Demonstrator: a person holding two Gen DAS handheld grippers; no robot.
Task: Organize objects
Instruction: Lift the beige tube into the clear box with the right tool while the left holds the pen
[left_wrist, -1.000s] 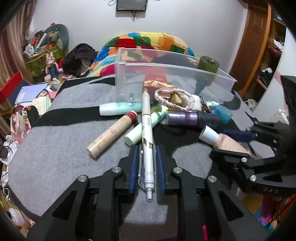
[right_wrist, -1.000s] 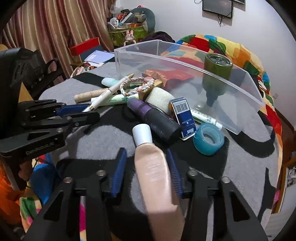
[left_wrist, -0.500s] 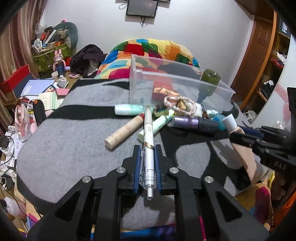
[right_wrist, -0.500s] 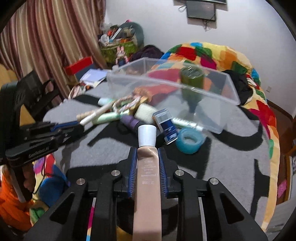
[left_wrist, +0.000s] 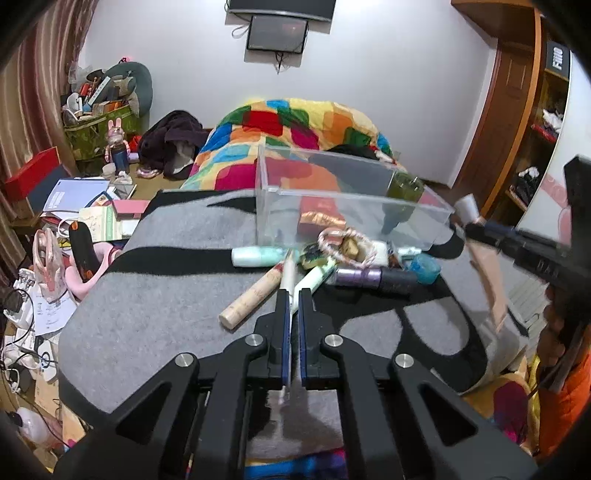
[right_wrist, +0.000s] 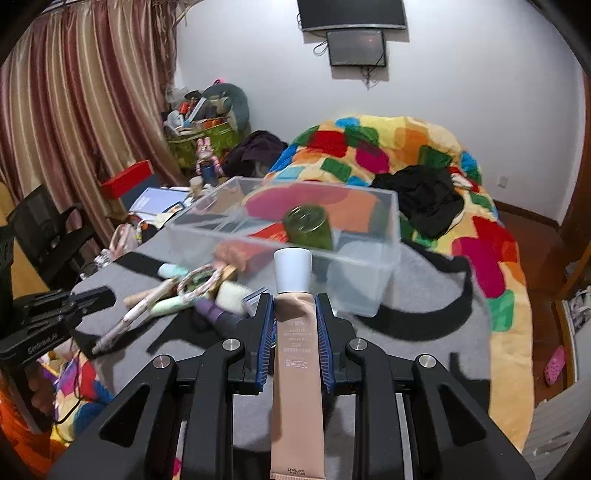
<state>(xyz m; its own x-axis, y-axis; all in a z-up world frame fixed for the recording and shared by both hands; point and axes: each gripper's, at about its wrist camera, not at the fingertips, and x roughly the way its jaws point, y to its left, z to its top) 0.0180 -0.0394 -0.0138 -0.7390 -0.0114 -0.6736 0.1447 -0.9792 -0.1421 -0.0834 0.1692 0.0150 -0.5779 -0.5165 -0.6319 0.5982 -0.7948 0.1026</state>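
My left gripper (left_wrist: 291, 295) is shut on a white pen (left_wrist: 287, 275) and holds it above the grey and black cloth. My right gripper (right_wrist: 294, 301) is shut on a beige tube with a white cap (right_wrist: 295, 325), lifted above the table in front of the clear plastic box (right_wrist: 369, 258). The box (left_wrist: 351, 199) holds a green jar (right_wrist: 308, 227) and a red packet. A pile of cosmetics lies before the box: a beige stick (left_wrist: 251, 295), a mint tube (left_wrist: 258, 256), a purple bottle (left_wrist: 373, 277), a teal tape roll (left_wrist: 424, 268), a braided ring (left_wrist: 341, 242).
The table (left_wrist: 147, 314) is covered in grey and black cloth. A bed with a colourful quilt (right_wrist: 406, 147) lies behind it. Clutter, papers and a red box (left_wrist: 33, 177) fill the floor at the left. A wooden shelf (left_wrist: 524, 110) stands at the right.
Both grippers have risen and pulled back from the pile with their objects held. The right gripper has lifted the beige tube higher, towards the box.
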